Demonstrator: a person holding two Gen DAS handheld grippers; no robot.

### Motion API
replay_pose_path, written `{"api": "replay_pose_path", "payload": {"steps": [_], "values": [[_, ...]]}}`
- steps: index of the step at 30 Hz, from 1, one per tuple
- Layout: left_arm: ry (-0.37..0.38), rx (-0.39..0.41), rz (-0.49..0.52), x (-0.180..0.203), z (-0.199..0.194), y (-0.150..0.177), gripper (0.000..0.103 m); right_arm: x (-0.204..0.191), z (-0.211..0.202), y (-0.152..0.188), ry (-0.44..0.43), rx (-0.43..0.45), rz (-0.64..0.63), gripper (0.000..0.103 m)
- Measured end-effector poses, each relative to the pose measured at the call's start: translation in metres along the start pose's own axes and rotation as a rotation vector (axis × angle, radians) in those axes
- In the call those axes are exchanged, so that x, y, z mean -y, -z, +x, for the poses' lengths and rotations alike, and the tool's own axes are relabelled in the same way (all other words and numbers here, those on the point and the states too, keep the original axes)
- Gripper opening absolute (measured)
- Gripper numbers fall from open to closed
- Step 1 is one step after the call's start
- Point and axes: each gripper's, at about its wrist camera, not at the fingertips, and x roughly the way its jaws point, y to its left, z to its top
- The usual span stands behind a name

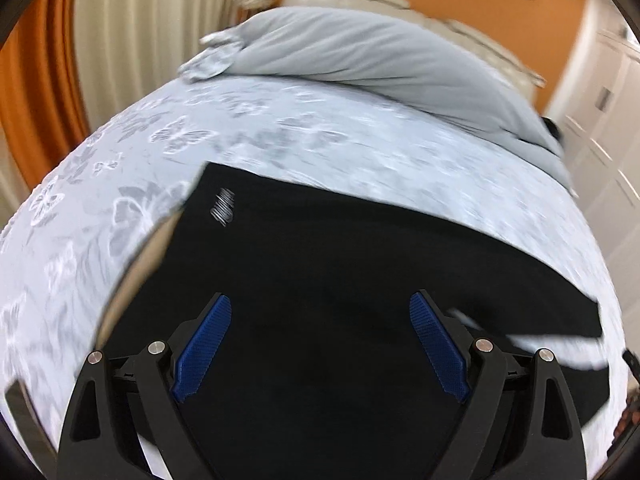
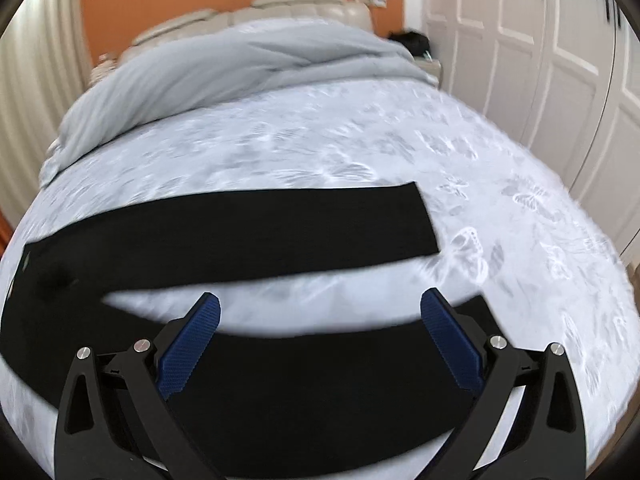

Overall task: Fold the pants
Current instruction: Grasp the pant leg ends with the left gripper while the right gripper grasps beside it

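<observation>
Black pants [image 1: 320, 280] lie flat on a bed with a white butterfly-patterned sheet [image 1: 100, 208]. In the left wrist view the waist end with a small white logo [image 1: 223, 207] is at upper left. My left gripper [image 1: 320, 308] is open and empty above the upper part of the pants. In the right wrist view the pants [image 2: 224, 232] show two legs spread apart, the far leg ending at right, the near leg under the gripper. My right gripper [image 2: 320, 308] is open and empty above the near leg, with sheet [image 2: 520, 240] visible between the legs.
A grey duvet [image 1: 360, 56] is bunched at the head of the bed, also in the right wrist view [image 2: 240, 68]. A cream headboard [image 2: 300, 4] and orange wall stand behind. White wardrobe doors [image 2: 540, 40] run along the right side. Curtains [image 1: 120, 32] hang at left.
</observation>
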Motion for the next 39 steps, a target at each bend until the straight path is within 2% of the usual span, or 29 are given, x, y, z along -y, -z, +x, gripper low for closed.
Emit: {"api": "replay_pose_path", "payload": {"steps": [3, 7, 11, 12, 14, 15, 16, 17, 18, 19, 20, 22, 24, 28, 31, 34, 36, 37, 38, 39], "values": [[-0.100, -0.048, -0.068, -0.045, 0.059, -0.050, 0.088, 0.033, 0.051, -0.031, 0.014, -0.052, 0.051, 0.098], [-0.164, -0.083, -0.166, -0.090, 0.119, -0.087, 0.088, 0.059, 0.115, -0.063, 0.033, -0.091, 0.107, 0.098], [-0.128, -0.182, -0.257, -0.113, 0.175, -0.099, 0.090, 0.071, 0.168, -0.079, 0.084, -0.134, 0.118, 0.098], [-0.156, -0.187, -0.265, -0.112, 0.183, -0.099, 0.091, 0.075, 0.181, -0.080, 0.089, -0.158, 0.128, 0.098], [-0.200, -0.143, -0.231, -0.106, 0.190, -0.102, 0.092, 0.081, 0.202, -0.080, 0.094, -0.194, 0.162, 0.098], [-0.220, -0.135, -0.199, -0.102, 0.194, -0.105, 0.092, 0.082, 0.202, -0.079, 0.094, -0.164, 0.165, 0.097], [-0.240, -0.144, -0.157, -0.097, 0.199, -0.107, 0.091, 0.078, 0.200, -0.079, 0.071, -0.126, 0.154, 0.079], [-0.248, -0.140, -0.125, -0.094, 0.201, -0.108, 0.079, 0.077, 0.200, -0.080, 0.057, -0.122, 0.146, 0.071], [-0.229, -0.129, -0.106, -0.092, 0.198, -0.108, 0.070, 0.075, 0.195, -0.080, 0.054, -0.105, 0.135, 0.039], [-0.201, -0.119, -0.106, -0.091, 0.193, -0.108, 0.040, 0.074, 0.190, -0.080, 0.003, -0.095, 0.138, 0.016], [-0.142, -0.118, -0.128, -0.093, 0.186, -0.109, 0.022, 0.073, 0.183, -0.081, -0.059, -0.089, 0.154, 0.016], [-0.087, -0.087, -0.162, -0.094, 0.168, -0.110, 0.017, 0.063, 0.155, -0.084, -0.047, -0.023, 0.109, 0.015], [-0.065, -0.031, -0.132, -0.087, 0.137, -0.109, 0.017, 0.057, 0.123, -0.086, -0.066, 0.036, 0.089, 0.015], [0.059, 0.071, -0.107, -0.088, 0.044, -0.096, 0.016, 0.059, 0.042, -0.080, -0.139, 0.149, 0.058, 0.015], [0.074, 0.106, -0.063, -0.098, -0.015, -0.068, 0.017, 0.063, -0.008, -0.057, -0.159, 0.190, 0.001, 0.015], [0.055, 0.084, -0.071, -0.117, -0.045, -0.028, 0.019, 0.077, -0.035, -0.018, -0.142, 0.176, -0.042, 0.017], [0.015, 0.038, -0.077, -0.131, -0.047, 0.006, 0.021, 0.090, -0.039, 0.013, -0.134, 0.131, -0.051, 0.020], [-0.002, 0.015, -0.088, -0.137, -0.046, 0.020, 0.026, 0.095, -0.038, 0.027, -0.127, 0.110, -0.052, 0.026], [-0.018, -0.013, -0.113, -0.144, -0.043, 0.036, 0.036, 0.103, -0.033, 0.047, -0.111, 0.065, -0.048, 0.028], [-0.029, -0.044, -0.155, -0.152, -0.041, 0.051, 0.039, 0.108, -0.028, 0.056, -0.099, 0.036, -0.043, 0.037]]}}
